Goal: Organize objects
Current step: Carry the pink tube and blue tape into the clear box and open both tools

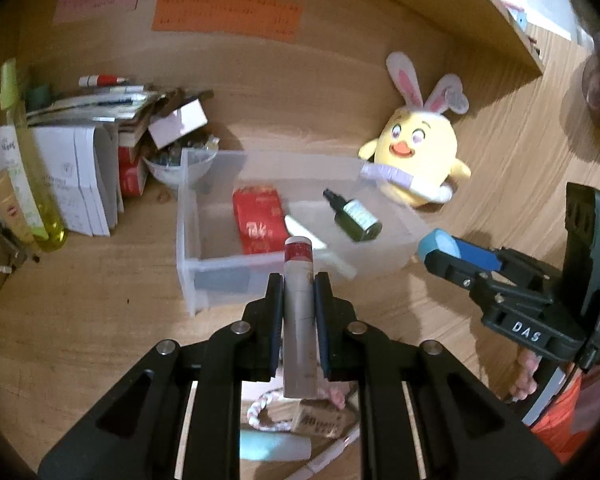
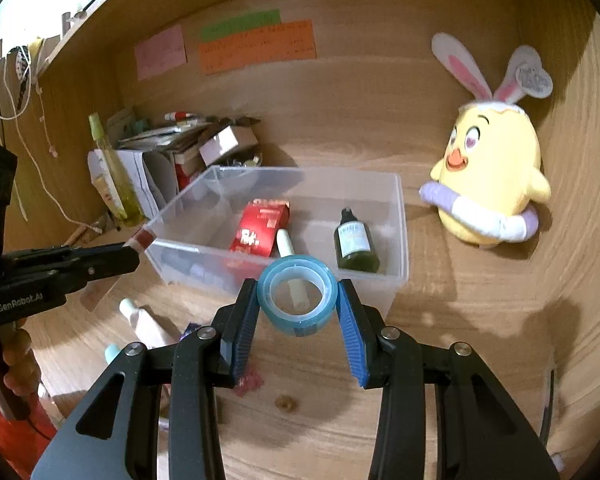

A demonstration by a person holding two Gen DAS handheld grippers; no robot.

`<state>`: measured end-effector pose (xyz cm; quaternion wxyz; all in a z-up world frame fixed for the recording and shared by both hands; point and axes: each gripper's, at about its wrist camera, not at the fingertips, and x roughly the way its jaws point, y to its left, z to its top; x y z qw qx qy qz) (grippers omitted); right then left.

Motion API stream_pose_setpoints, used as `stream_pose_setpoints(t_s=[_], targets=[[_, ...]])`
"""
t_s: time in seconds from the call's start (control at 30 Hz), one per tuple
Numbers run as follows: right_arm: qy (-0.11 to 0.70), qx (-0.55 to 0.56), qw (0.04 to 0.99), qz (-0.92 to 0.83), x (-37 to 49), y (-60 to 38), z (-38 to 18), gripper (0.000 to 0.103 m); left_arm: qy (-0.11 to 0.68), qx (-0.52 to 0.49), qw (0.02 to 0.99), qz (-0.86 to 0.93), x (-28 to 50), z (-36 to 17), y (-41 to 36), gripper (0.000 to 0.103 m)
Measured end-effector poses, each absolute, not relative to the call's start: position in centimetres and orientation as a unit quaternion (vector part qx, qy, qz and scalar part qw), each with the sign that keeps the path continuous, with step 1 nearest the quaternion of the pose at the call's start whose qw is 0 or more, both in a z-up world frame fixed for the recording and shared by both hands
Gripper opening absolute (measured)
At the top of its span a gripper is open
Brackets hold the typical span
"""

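Note:
A clear plastic bin (image 1: pixel 204 276) (image 2: pixel 396 240) stands on the wooden desk. Inside lie a red box (image 1: pixel 258 220) (image 2: pixel 260 226), a dark green bottle (image 1: pixel 354 216) (image 2: pixel 354 242) and a white tube (image 2: pixel 286 242). My left gripper (image 1: pixel 298 280) is shut on a grey tube with a red cap (image 1: pixel 298 312), held above the bin's near wall; it shows at the left in the right wrist view (image 2: pixel 134 246). My right gripper (image 2: pixel 298 286) is shut on a blue tape roll (image 2: pixel 298 300), just before the bin's front edge; it shows in the left wrist view (image 1: pixel 440 248).
A yellow bunny-eared plush (image 1: pixel 416 152) (image 2: pixel 488 184) sits right of the bin. Stacked papers, boxes and a yellow-green bottle (image 1: pixel 28 168) (image 2: pixel 112 168) crowd the left. A bowl (image 1: pixel 172 168) stands behind the bin. A rope, a cork block and tubes (image 1: pixel 276 444) lie on the near desk.

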<state>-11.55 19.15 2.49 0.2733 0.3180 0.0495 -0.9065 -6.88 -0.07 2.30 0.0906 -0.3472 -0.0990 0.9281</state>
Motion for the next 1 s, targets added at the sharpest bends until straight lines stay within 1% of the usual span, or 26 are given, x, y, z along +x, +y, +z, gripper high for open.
stream_pose_setpoints(t_s=[0.63,1.0], targets=[[0.064,0.292,0.271,-0.915,-15.5,17.1,4.6,0.036,-0.091,-0.318,0.089,0.94,-11.3,5.6,0.4,0.015],[0.072,0.317,0.263,-0.908,-19.1,15.4,3.2,0.036,-0.104,-0.352,0.094,0.925,-15.7,3.8,0.1,0.014]])
